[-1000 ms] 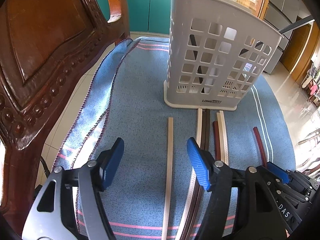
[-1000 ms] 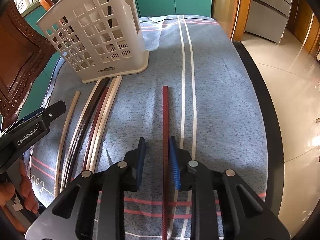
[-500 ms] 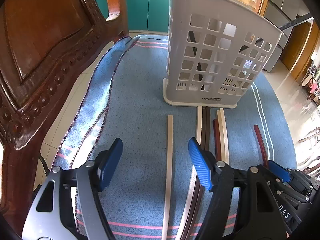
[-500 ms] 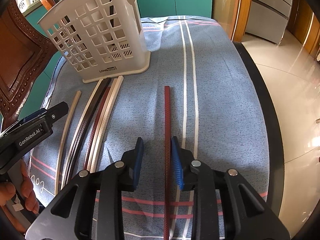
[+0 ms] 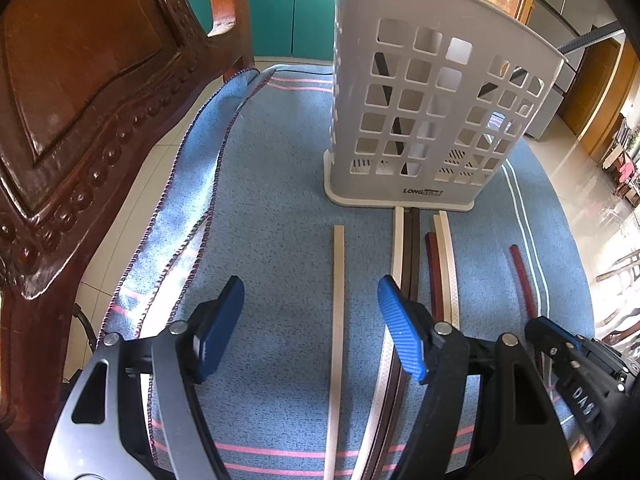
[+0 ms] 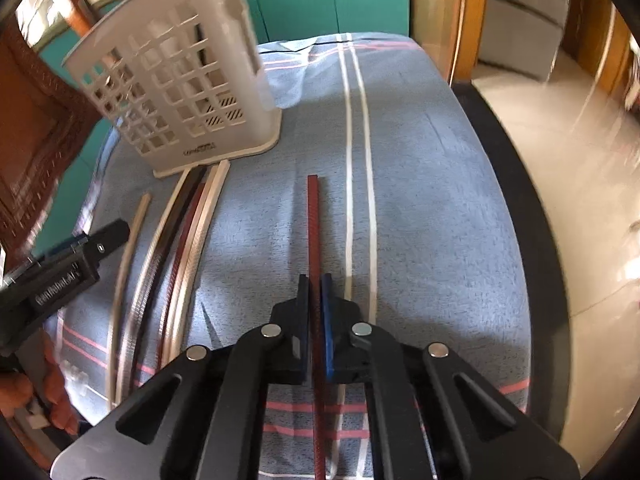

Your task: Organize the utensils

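- We are noting the right gripper [image 6: 315, 312] jaws have just been closing; they are clamping the red chopstick [image 6: 312, 216] lying mid-table.
- Left gripper [image 5: 310, 322] is standing apart, empty.
- Basket [image 6: 176, 92] is awaiting it.

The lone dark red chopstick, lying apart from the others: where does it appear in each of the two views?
Left wrist view: the dark red chopstick lies far right on the blue cloth, right of the chopstick bundle.
Right wrist view: it runs up the centre, clamped between the closed pads of the right hand-held gripper.
Shared landmark: the white basket.
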`<move>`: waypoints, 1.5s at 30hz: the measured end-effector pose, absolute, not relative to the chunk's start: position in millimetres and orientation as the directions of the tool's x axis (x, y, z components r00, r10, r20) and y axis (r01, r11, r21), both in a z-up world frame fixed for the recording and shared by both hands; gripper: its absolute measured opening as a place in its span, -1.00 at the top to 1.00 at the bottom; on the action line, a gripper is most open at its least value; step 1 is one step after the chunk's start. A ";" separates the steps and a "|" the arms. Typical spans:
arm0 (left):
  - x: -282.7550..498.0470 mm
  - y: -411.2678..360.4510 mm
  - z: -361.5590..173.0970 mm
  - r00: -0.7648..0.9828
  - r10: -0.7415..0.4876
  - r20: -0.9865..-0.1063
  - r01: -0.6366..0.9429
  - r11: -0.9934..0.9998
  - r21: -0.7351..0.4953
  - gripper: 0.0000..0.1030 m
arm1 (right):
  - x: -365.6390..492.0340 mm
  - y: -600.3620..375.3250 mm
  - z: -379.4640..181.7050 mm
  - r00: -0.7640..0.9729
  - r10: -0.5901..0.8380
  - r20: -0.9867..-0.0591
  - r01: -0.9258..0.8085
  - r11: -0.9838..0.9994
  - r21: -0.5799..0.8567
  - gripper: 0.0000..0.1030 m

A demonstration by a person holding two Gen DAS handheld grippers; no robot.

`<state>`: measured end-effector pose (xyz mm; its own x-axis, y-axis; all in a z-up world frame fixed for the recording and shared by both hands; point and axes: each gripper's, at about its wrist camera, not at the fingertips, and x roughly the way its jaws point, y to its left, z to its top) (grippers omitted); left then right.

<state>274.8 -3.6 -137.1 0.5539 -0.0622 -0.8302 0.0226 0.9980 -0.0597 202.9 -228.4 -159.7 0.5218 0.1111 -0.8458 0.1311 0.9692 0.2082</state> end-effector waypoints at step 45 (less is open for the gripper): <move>306.7 -17.6 -163.2 0.512 -0.045 -0.858 0.068 0.998 -0.012 -0.27 | 242.5 -214.4 -150.6 0.514 -0.005 -0.858 0.022 1.000 0.008 0.69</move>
